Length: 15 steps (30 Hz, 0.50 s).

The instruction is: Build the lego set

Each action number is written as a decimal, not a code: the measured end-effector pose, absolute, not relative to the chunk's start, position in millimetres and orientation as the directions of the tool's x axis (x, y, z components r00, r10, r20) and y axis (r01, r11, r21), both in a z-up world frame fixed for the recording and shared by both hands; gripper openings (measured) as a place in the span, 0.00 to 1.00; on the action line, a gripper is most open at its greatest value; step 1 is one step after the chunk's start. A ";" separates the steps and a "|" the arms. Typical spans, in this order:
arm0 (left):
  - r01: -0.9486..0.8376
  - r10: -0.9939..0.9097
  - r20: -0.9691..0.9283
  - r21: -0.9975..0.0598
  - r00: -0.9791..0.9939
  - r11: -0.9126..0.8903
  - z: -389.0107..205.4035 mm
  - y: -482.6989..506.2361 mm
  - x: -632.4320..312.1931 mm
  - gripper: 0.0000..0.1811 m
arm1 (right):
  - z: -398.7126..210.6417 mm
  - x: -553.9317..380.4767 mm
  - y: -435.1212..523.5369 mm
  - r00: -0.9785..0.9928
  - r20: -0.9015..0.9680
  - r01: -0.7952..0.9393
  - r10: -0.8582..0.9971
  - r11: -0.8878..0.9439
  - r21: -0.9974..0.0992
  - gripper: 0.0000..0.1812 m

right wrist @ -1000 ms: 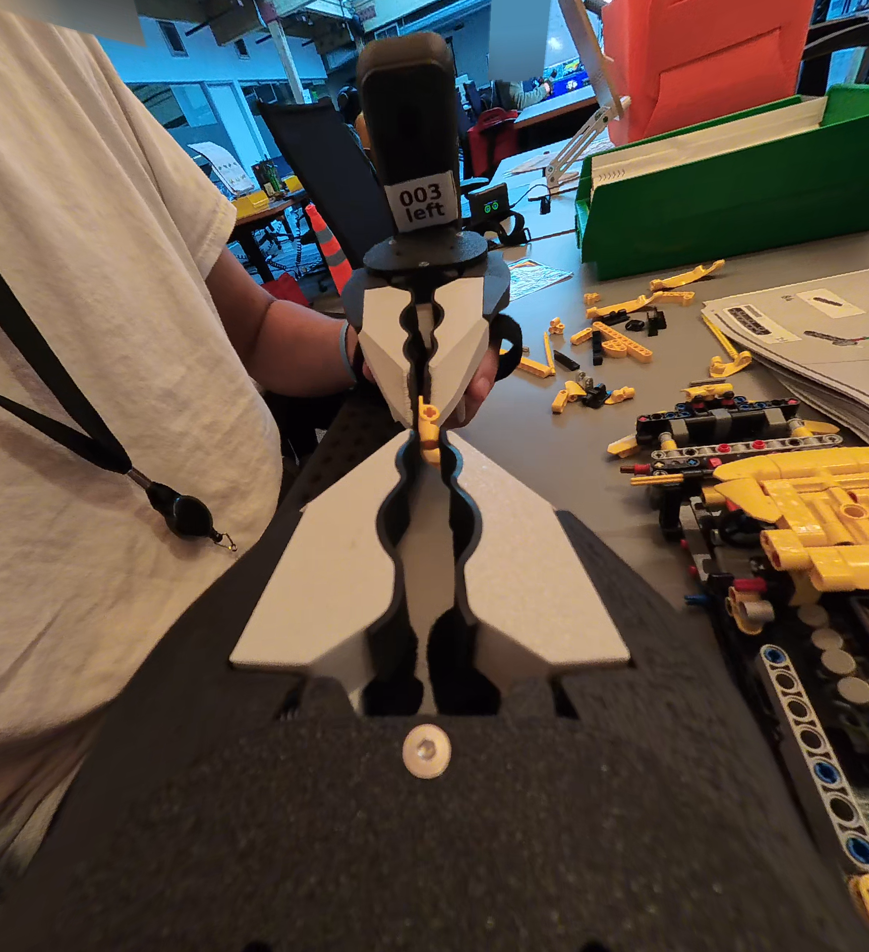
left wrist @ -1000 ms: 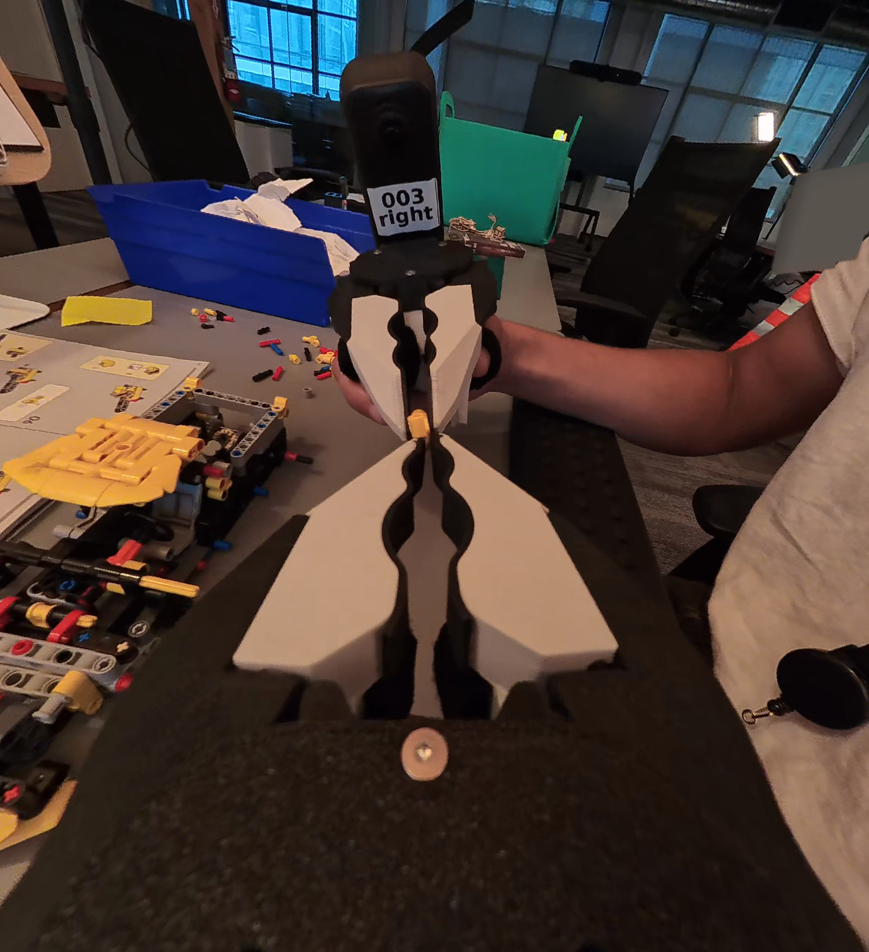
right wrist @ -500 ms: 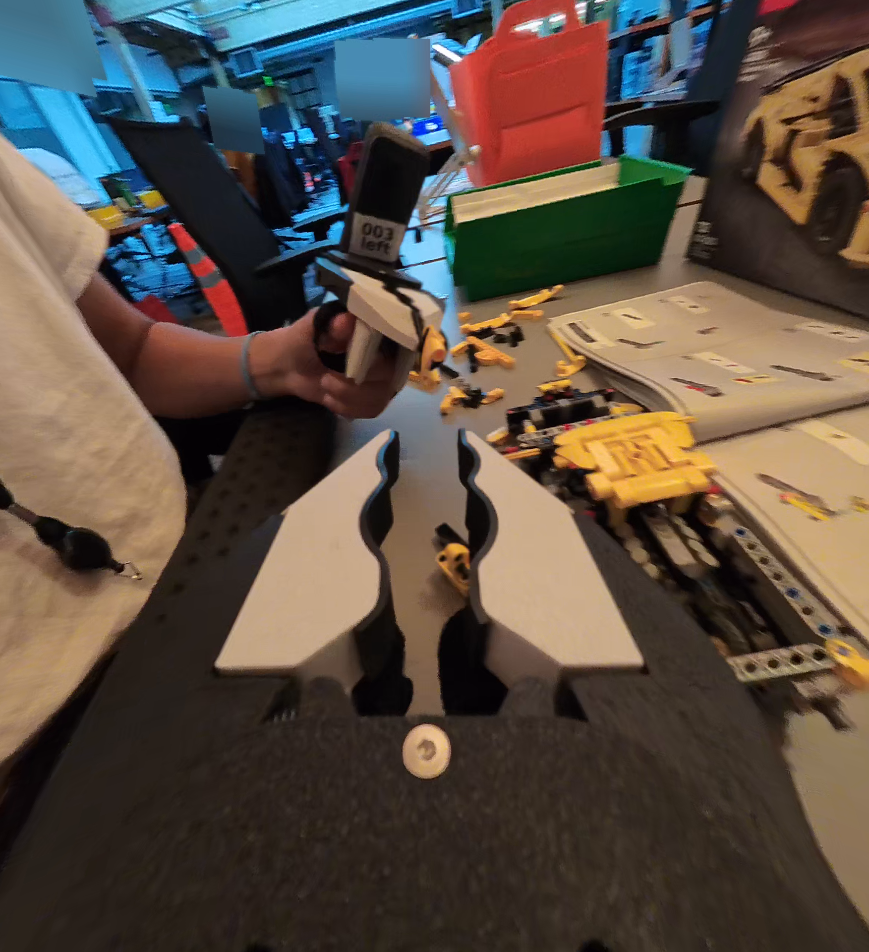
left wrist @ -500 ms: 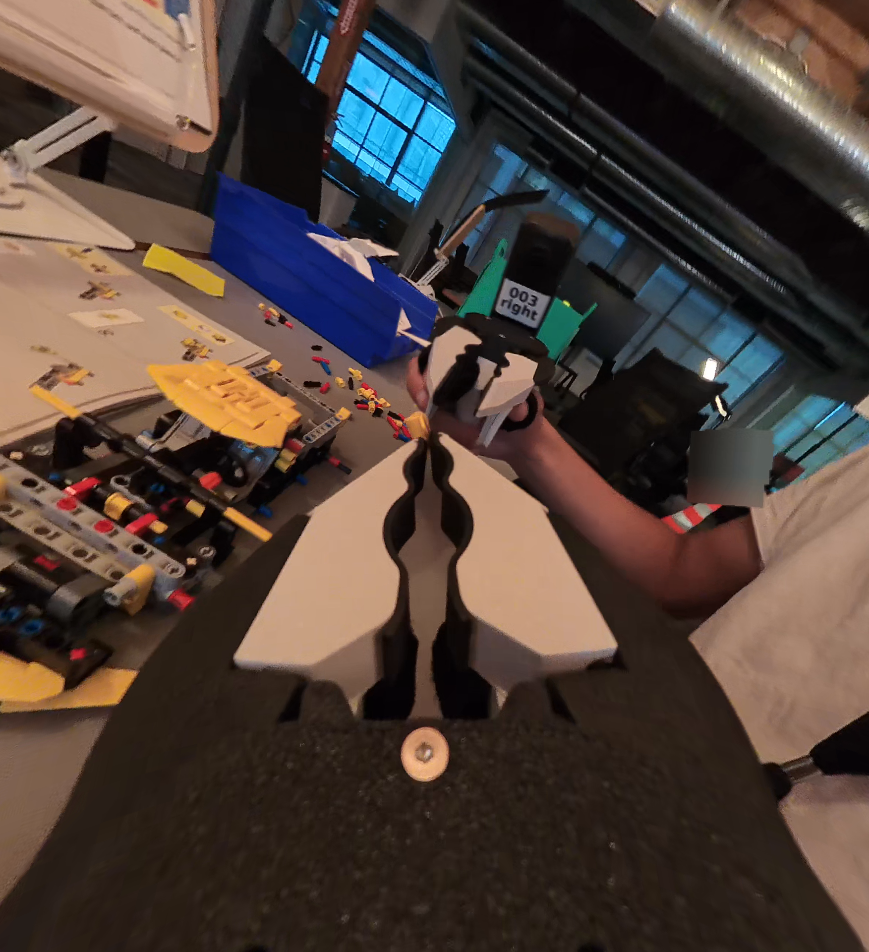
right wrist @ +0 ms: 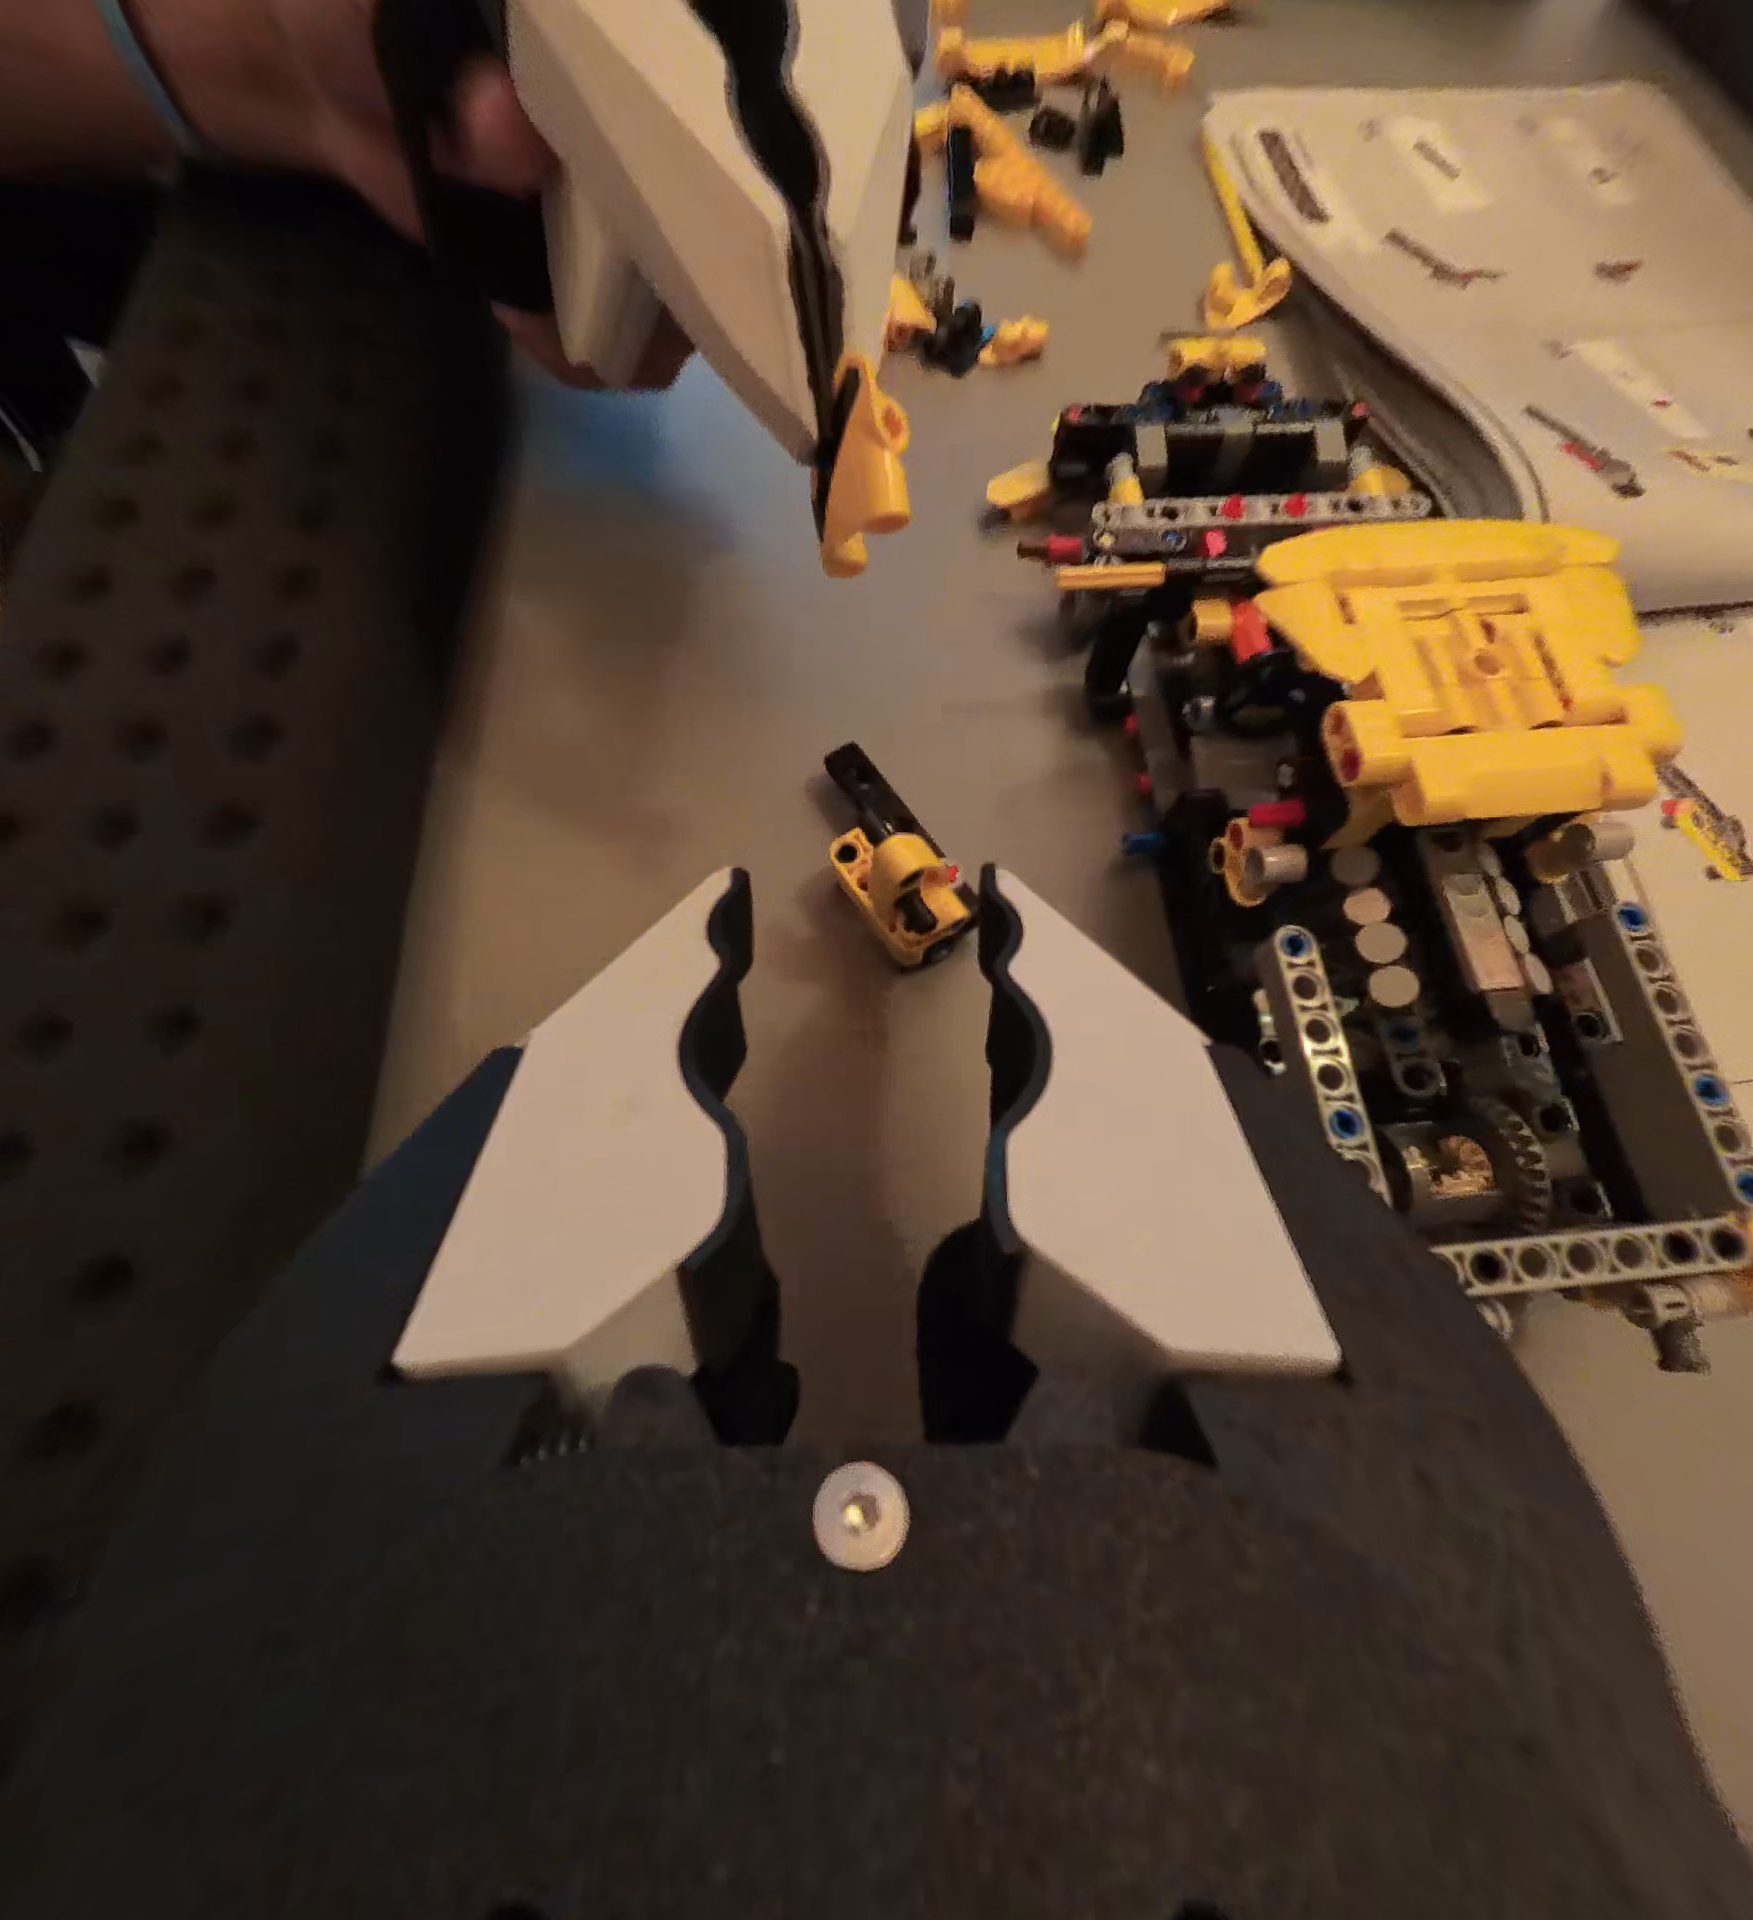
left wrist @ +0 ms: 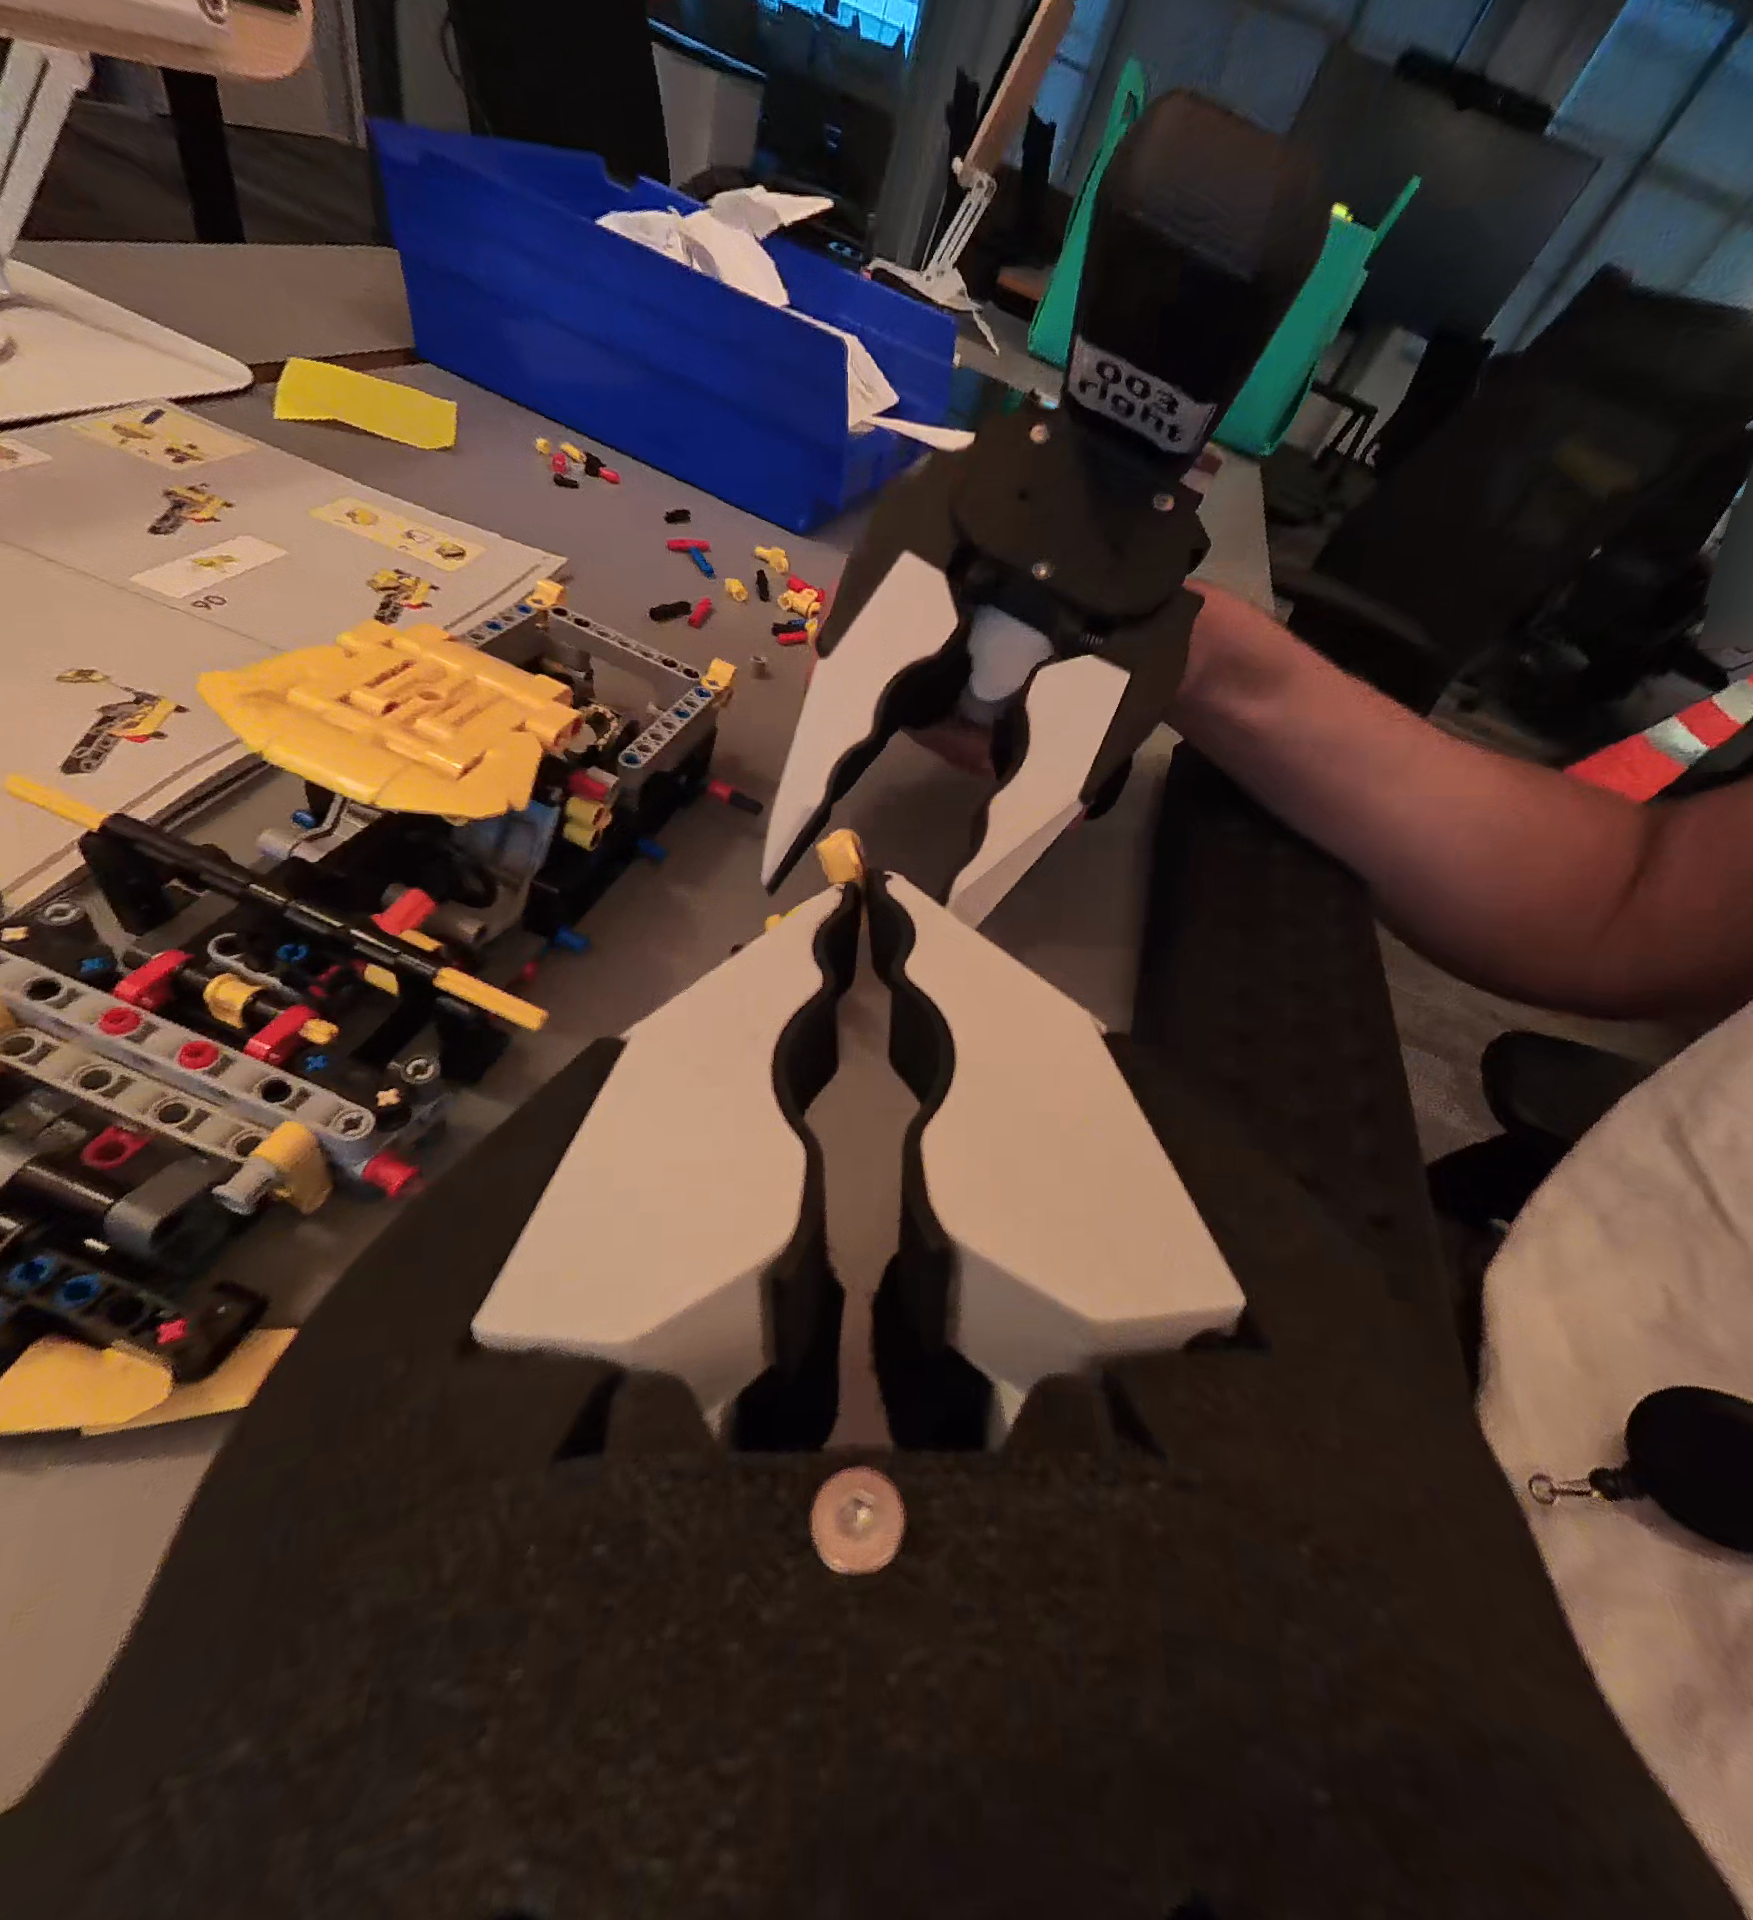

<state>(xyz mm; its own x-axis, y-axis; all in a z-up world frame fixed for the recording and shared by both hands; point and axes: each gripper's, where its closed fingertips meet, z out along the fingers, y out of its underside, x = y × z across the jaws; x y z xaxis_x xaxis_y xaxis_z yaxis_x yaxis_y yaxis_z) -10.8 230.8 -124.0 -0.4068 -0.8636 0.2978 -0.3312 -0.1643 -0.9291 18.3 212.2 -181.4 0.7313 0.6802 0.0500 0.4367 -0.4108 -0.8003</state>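
The left gripper [left wrist: 859, 894] is pinching a yellow piece [left wrist: 839, 858]; the right gripper [right wrist: 864, 896], fingers spread, is hovering over a small yellow-black subassembly [right wrist: 901, 896] on clear table [right wrist: 664, 686].

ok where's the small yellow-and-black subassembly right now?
In the right wrist view, the small yellow-and-black subassembly lies on the grey table, just ahead of the open right gripper, left of the car chassis.

Our right gripper [right wrist: 861, 904] hangs open just short of a small yellow-and-black piece [right wrist: 898, 894] beside the half-built model [right wrist: 1423, 883].
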 end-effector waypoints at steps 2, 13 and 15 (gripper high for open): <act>-0.344 -0.858 0.307 -0.924 -0.411 -0.166 -126.4 230.1 -10.2 0.01 | -188.5 20.1 215.3 0.730 0.077 0.466 0.679 -0.413 -0.783 0.22; -0.285 -0.600 0.603 -0.790 -0.526 -0.543 -82.4 245.1 -21.4 0.00 | -181.8 19.2 225.9 0.699 0.149 0.484 0.700 -0.310 -0.818 0.07; -0.277 -0.486 0.665 -0.710 -0.568 -0.648 -69.9 255.8 -27.6 0.01 | -181.5 19.8 227.6 0.700 0.162 0.492 0.696 -0.305 -0.816 0.06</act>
